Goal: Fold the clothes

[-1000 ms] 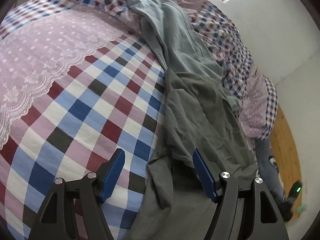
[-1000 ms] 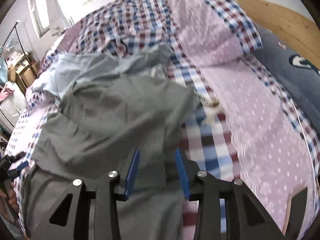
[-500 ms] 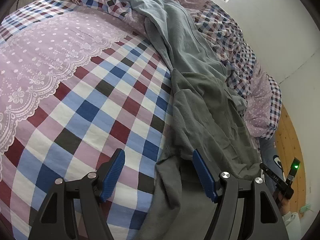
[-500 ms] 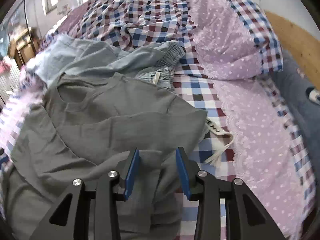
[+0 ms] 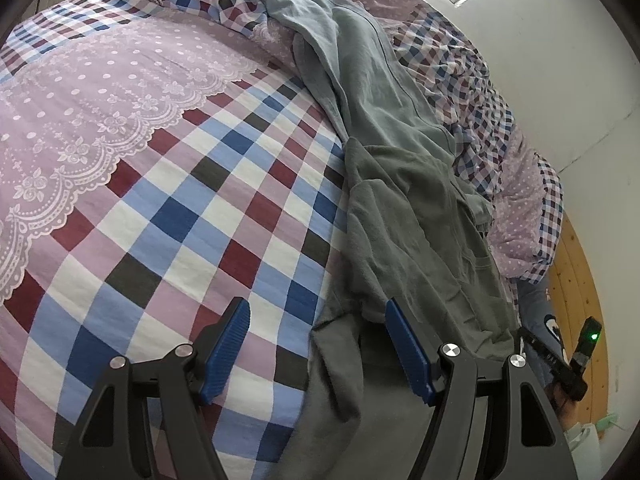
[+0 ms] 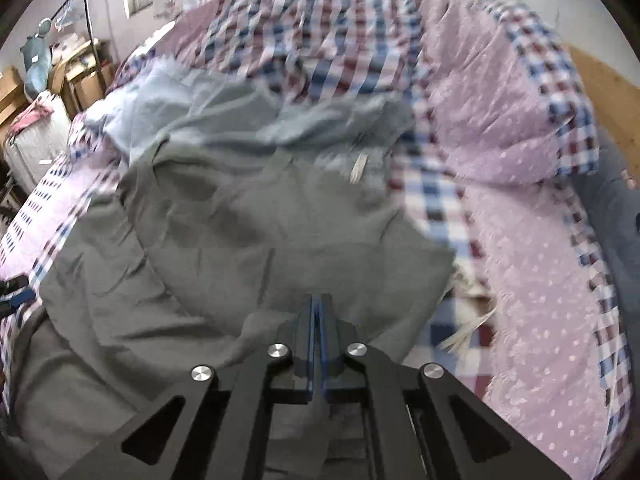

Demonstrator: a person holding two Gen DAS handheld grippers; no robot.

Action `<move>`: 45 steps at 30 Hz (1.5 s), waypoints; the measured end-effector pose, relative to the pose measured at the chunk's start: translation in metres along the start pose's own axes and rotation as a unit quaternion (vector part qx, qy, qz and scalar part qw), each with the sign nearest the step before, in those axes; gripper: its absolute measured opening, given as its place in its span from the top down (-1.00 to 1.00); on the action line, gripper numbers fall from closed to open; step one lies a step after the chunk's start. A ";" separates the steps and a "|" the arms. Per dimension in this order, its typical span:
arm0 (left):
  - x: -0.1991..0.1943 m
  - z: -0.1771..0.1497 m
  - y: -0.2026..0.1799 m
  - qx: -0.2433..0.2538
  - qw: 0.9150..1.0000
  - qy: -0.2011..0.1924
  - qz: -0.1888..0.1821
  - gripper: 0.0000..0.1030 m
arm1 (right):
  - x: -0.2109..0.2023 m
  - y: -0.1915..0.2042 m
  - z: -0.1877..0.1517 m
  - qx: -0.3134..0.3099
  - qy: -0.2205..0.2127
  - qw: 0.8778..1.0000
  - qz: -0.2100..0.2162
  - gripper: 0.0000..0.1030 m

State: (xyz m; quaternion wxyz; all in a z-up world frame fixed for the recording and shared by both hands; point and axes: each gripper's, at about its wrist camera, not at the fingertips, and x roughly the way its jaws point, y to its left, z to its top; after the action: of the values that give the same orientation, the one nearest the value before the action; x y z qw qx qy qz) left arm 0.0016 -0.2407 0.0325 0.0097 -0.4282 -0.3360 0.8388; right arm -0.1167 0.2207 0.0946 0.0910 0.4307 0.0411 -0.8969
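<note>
Bed w/ checked quilt (image 5: 168, 216), clothes strewn along it. Dark grey shirt (image 6: 248, 240) lies rumpled, partly over light grey trousers (image 5: 372, 92). R gripper (image 6: 318, 312) clamped on shirt edge, prob to drag it flat. L gripper (image 5: 316, 344) agape, straddling shirt's other edge.

Checked bedspread (image 5: 168, 216), lilac pillow (image 6: 500, 112), wooden headboard (image 5: 580, 280).
</note>
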 end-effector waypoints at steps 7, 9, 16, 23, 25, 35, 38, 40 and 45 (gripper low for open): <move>-0.005 0.003 0.002 0.011 1.000 -0.001 -0.009 -0.44 | -0.025 -0.014 -0.008 0.095 -0.029 0.995 -0.008 0.52; -0.008 0.003 -0.002 0.032 0.999 -0.002 -0.004 -0.44 | -0.041 -0.012 -0.021 0.119 -0.054 0.991 -0.005 0.03; -0.009 -0.014 -0.042 0.197 0.979 -0.001 0.047 -0.44 | -0.078 0.021 -0.077 0.113 -0.096 0.989 0.017 -0.07; 0.020 -0.030 -0.063 0.294 0.948 0.015 0.119 -0.44 | -0.068 0.031 -0.092 0.111 -0.106 0.987 0.043 -0.09; 0.030 -0.032 -0.065 0.308 0.940 0.016 0.145 -0.43 | -0.061 0.033 -0.095 0.112 -0.102 0.987 0.049 -0.09; 0.062 -0.026 -0.075 0.329 0.925 0.002 0.190 0.12 | -0.031 0.040 -0.104 0.105 -0.077 0.990 0.050 -0.09; 0.054 -0.012 -0.064 0.293 0.929 -0.035 0.224 0.68 | -0.029 0.041 -0.102 0.100 -0.080 0.991 0.044 -0.09; 0.042 0.000 -0.051 0.249 0.944 -0.055 0.210 0.68 | -0.027 0.041 -0.102 0.097 -0.083 0.991 0.038 -0.09; 0.036 0.005 -0.044 0.233 0.934 -0.072 0.260 0.72 | -0.019 0.037 -0.103 0.107 -0.071 0.991 0.040 -0.09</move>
State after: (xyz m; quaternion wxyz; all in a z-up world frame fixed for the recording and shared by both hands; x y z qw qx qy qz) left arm -0.0362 -0.1987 0.0339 -0.1336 -0.4246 -0.0073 0.8954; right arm -0.0193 0.2022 0.0452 0.0831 0.3742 -0.0790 -0.9203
